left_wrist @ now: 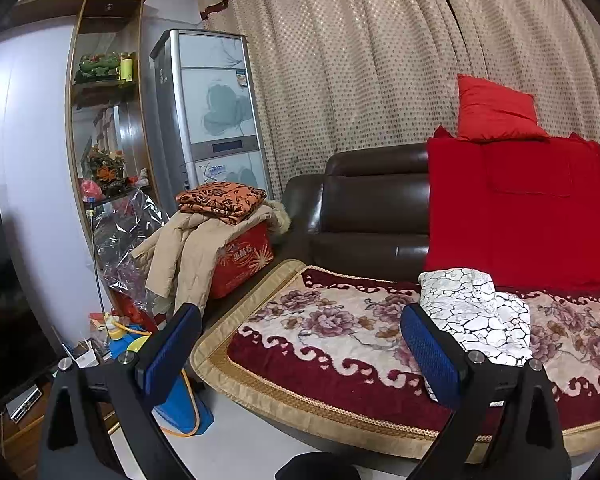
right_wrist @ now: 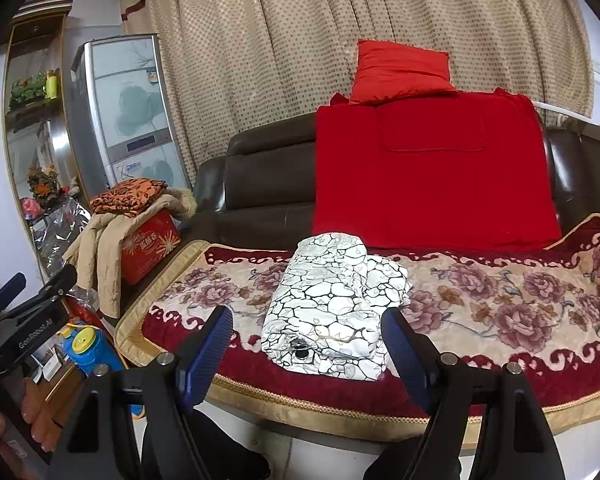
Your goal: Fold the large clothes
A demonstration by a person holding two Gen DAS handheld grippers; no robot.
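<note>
Right wrist view has the right tongs (right_wrist: 306, 354) spread wide and empty, just short of the folded white garment (right_wrist: 332, 308) with its black crackle print, which lies on the flowered plush sofa cover (right_wrist: 520, 320); the left tongs (left_wrist: 300, 356) gape empty too, off to its left. It looks soft, light and slightly slick, a bundle likely to slump, so I'd pinch a thick folded edge.

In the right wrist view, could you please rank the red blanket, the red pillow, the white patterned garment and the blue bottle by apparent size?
1. red blanket
2. white patterned garment, though it lies nearer the camera, which flatters it
3. red pillow
4. blue bottle, partly hidden
</note>
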